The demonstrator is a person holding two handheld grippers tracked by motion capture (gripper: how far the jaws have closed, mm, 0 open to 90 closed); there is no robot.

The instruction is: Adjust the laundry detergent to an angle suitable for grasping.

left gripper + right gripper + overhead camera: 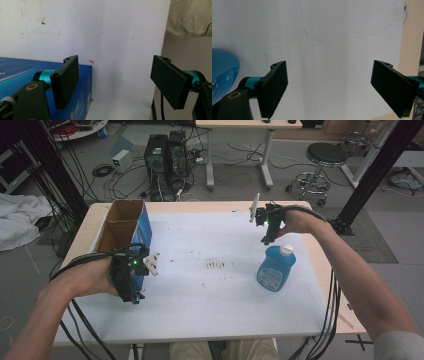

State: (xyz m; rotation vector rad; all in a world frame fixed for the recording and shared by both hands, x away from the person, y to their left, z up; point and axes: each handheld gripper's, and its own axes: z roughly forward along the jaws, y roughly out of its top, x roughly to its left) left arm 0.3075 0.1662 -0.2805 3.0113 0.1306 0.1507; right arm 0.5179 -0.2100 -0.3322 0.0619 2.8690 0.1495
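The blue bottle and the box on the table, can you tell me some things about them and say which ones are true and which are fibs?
1. The blue bottle lies on its side on the white sheet. True.
2. The right gripper is squeezing the bottle. False: its jaws are wide apart with nothing between them, and it is just beyond the bottle's white cap.
3. The blue cardboard box is open at the top. True.
4. The box sits at the person's right. False: it is at the left, by the left gripper.
5. The left gripper is shut tight. False: its jaws are spread open beside the box.
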